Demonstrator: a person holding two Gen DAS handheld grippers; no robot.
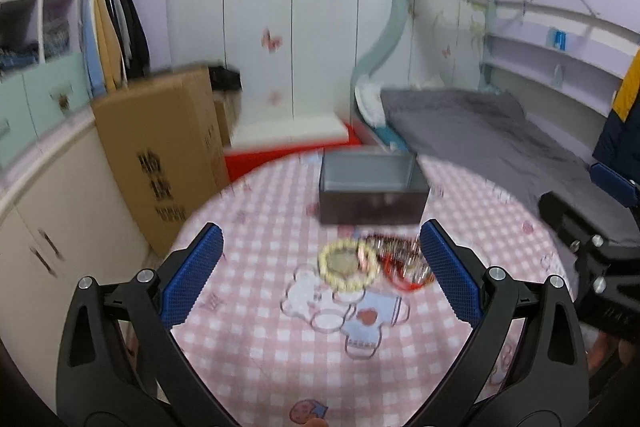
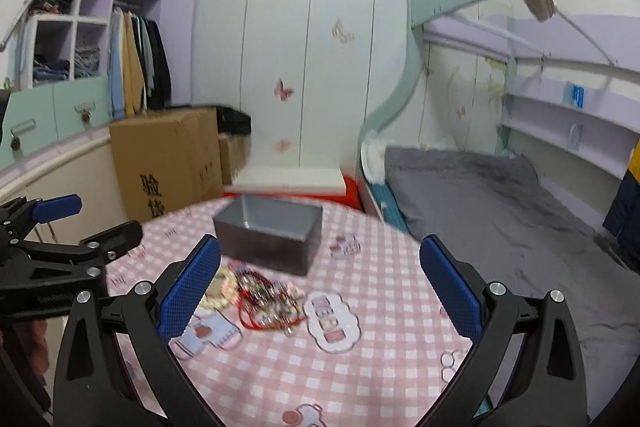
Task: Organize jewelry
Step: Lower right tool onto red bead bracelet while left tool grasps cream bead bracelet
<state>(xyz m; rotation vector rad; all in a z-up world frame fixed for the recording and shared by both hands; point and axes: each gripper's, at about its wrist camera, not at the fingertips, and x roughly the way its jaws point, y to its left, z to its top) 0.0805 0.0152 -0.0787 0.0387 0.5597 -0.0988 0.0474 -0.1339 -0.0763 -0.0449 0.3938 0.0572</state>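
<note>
The jewelry is being left in a loose heap on the pink checked tablecloth (image 1: 256,355), just in front of the dark open box (image 1: 372,193) (gray inside, nothing can be made out in it). Two parts can be told apart: a pale beaded bracelet (image 1: 347,264) lying flat as a ring, and right beside it, touching or overlapping, a tangle of red cords and small metal bits (image 1: 404,261) (blurred, so the exact pieces can't be counted). All of it is probably going to be handled as light, floppy stuff: the bracelet is likely being held together by a stretchy string, so it should sag and swing once lifted, and the smooth beads may be slipping between flat pads. A pinch across one side of the ring, where it's clear of the red tangle, is probably the safest hold; the cords are likely to be dragged along in a clump if they're snagged. The left gripper (image 1: 322,269) is being held wide apart over the bracelet, nothing between its blue pads (image 1: 192,273). The right gripper (image 2: 320,281) is also being held spread and empty, with the red tangle sitting toward its left pad. Around all this, a cardboard carton (image 2: 164,163), wardrobe doors and a gray-covered bunk bed (image 2: 500,203) are being seen.
</note>
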